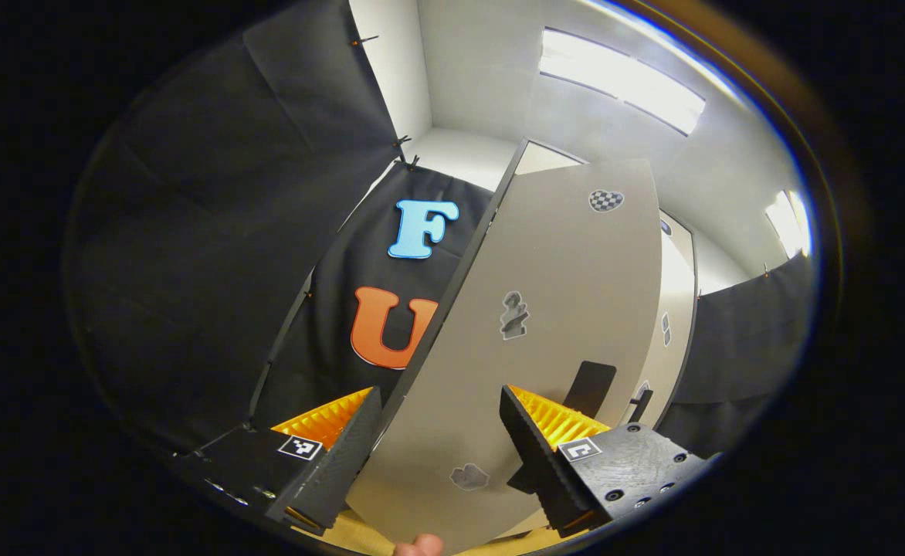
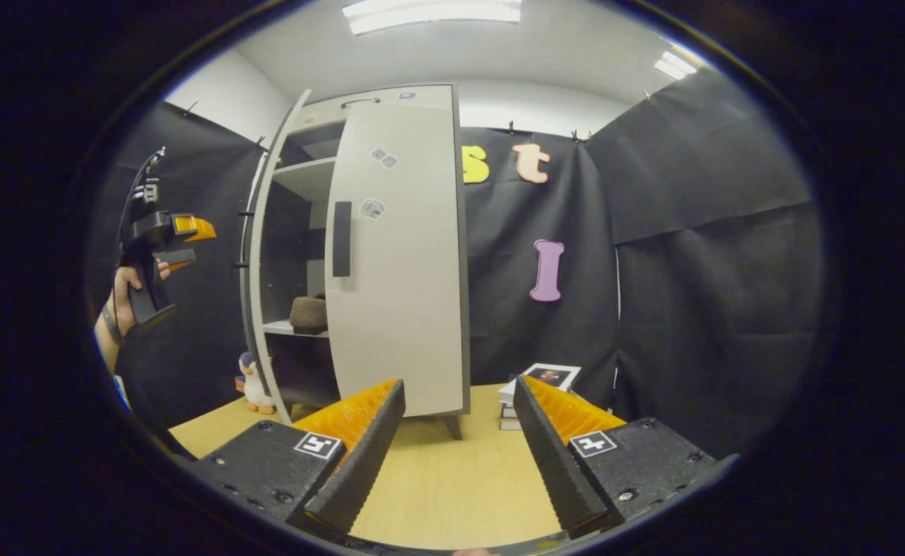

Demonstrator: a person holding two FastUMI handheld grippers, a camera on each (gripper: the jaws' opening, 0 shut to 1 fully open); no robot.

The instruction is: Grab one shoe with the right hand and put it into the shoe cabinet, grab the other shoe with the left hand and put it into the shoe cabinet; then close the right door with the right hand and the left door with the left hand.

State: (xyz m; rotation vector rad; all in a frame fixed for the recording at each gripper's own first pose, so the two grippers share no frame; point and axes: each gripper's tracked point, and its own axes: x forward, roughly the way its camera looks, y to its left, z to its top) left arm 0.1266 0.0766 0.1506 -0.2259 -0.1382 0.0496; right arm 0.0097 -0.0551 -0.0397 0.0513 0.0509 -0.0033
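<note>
Shoe cabinet: right door closed, left door ajar. Shoe on its middle shelf. Penguin toy beside its left foot; books right. Left gripper released, facing the left door; right gripper released, before cabinet.

A staged recording booth, not a lived-in home: walled on all sides with black cloth clipped up below white upper walls and a ceiling with fluorescent panels. Furnished like a household corner, with a pale grey shoe cabinet on a light wooden floor, one door dotted with small grey stickers, a brown shoe on an inner shelf. Dressed further with a toy penguin beside the cabinet's foot and a short stack of books against the cloth.
</note>
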